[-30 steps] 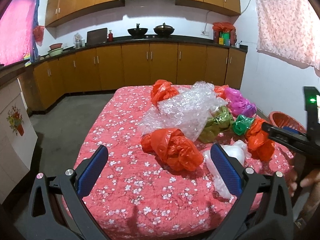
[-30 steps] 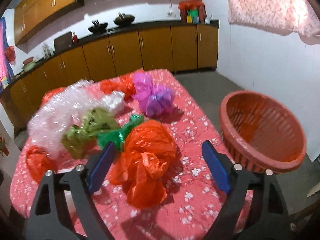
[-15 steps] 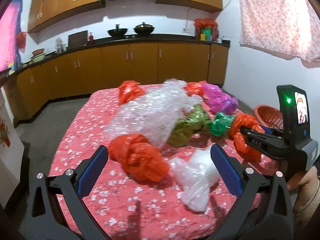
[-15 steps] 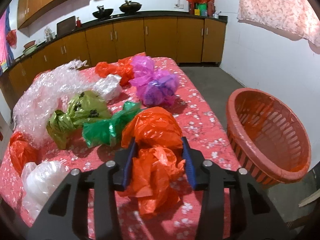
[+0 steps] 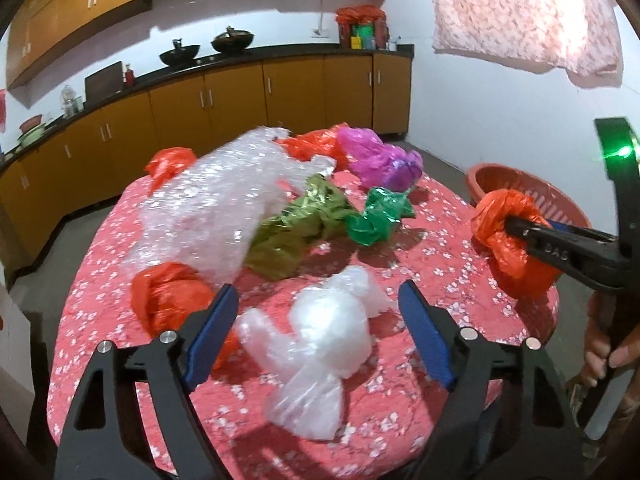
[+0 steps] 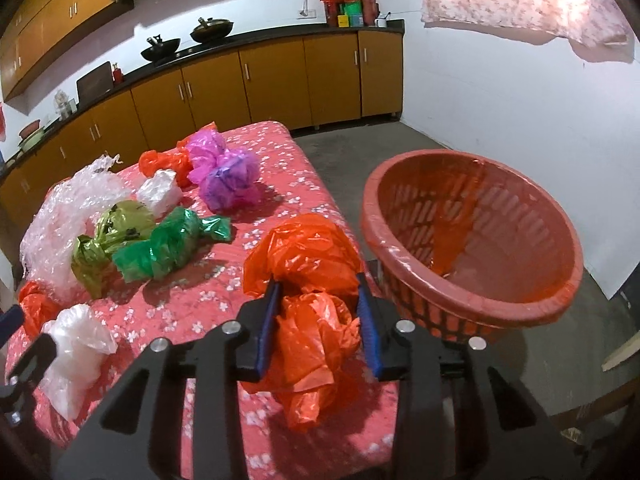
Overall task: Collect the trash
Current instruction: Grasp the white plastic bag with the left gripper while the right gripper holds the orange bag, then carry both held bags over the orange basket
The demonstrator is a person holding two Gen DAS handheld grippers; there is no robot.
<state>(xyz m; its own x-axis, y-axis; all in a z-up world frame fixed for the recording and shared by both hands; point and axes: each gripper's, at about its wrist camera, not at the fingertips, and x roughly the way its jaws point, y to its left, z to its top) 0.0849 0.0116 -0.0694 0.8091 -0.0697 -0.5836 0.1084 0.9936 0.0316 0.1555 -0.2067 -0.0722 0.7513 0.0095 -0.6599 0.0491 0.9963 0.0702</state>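
Orange bag (image 6: pixel 316 280), crumpled thin plastic, pinched at its waist between the blue pads of the right gripper (image 6: pixel 318 320); a second ago those jaws stood wide around it, now they are closing the last bit with the bag clamped. Bag bulges above and hangs loose below the pads. It is at the near right edge of the table (image 6: pixel 280 152), lifted or nearly so, just beside the red basket (image 6: pixel 472 240) that stands off the table's right side. Judgement: first pick is secured; the carry to the basket comes next.

Clear bag (image 5: pixel 320 344), soft translucent wad, near edge of table. Left gripper (image 5: pixel 320 332) has come forward since a second ago, when it straddled the near orange-red bag (image 5: pixel 172 300); the clear bag now lies between its pads. Jaws are closing, pads still apart and not pressing on it. Judgement: second pick about to land.

Farther out: bubble wrap (image 5: pixel 224 200) at far left, olive bag (image 5: pixel 300 232) and green bag (image 5: pixel 380 216) mid-table, magenta bag (image 5: pixel 380 156) far right.
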